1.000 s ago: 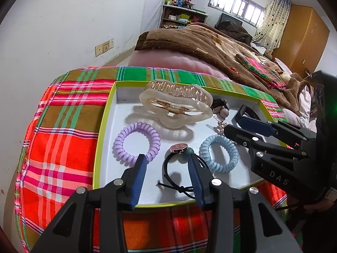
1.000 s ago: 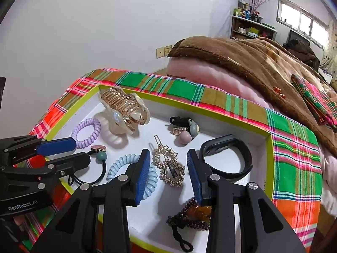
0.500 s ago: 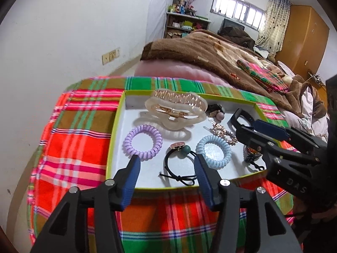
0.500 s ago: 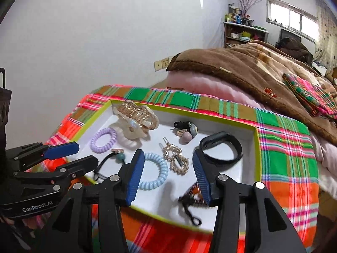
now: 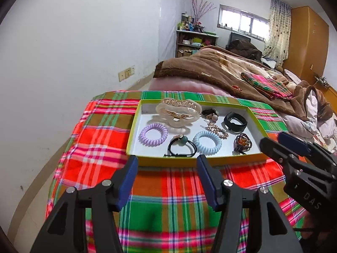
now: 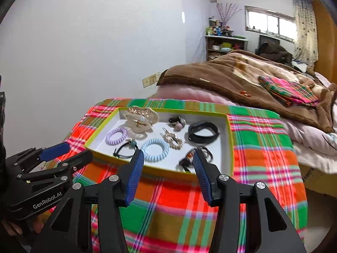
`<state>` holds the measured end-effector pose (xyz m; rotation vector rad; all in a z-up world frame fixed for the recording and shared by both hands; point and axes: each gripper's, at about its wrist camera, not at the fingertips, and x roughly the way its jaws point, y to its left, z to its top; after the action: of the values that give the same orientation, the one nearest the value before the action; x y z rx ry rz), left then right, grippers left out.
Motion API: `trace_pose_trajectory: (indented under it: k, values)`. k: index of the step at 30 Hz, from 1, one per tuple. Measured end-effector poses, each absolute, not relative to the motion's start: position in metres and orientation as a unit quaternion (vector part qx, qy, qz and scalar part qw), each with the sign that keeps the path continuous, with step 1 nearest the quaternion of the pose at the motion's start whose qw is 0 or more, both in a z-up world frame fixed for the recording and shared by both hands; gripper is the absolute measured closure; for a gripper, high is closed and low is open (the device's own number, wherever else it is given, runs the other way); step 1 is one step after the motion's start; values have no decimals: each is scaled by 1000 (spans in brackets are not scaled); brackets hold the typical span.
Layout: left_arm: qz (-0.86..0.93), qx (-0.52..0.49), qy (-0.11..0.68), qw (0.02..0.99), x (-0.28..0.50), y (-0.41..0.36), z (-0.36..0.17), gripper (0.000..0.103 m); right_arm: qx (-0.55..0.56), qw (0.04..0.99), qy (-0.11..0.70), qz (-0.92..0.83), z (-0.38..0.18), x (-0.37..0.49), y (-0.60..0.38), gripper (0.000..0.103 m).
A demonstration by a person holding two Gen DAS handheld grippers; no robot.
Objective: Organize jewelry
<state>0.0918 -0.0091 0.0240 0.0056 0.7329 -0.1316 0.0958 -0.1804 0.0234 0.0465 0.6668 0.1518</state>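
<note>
Left gripper [image 5: 167, 164] hangs empty over the plaid cloth just short of the near edge of the shallow green-rimmed white tray [image 5: 133, 135], its blue-padded jaws having just spread to a moderate gap with nothing between them. Inside the tray, from left to right, lie a lilac spiral hair tie [image 5: 153, 134] near the left wall, a large translucent cream claw clip [image 5: 178, 113] against the far wall, a black elastic tie with a teal bead [image 5: 181, 146] by the near wall, a pale blue spiral hair tie [image 5: 207, 142], a gold rhinestone barrette [image 5: 217, 129], a black wristband [image 5: 235, 121] and a dark beaded tie with an amber stone [image 5: 243, 142] near the right corner. Right gripper [image 6: 168, 161] is likewise empty, jaws just opened partway, hovering before the near edge. Everything looks already gathered, so the sound move is probably to draw both tools clear without clipping the rim; any further pick should come straight down on one piece only.
</note>
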Motion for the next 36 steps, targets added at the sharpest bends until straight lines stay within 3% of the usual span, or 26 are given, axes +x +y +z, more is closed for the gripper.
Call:
trace_pose_trajectory:
  k: [12, 36]
  values:
    - [-48, 20, 318, 947, 53, -14, 32, 43, 16, 947, 312, 67, 22, 56, -177, 53]
    - [-54, 13, 315, 948, 33, -15, 31, 43, 21, 953, 294, 68, 29, 35, -174, 53]
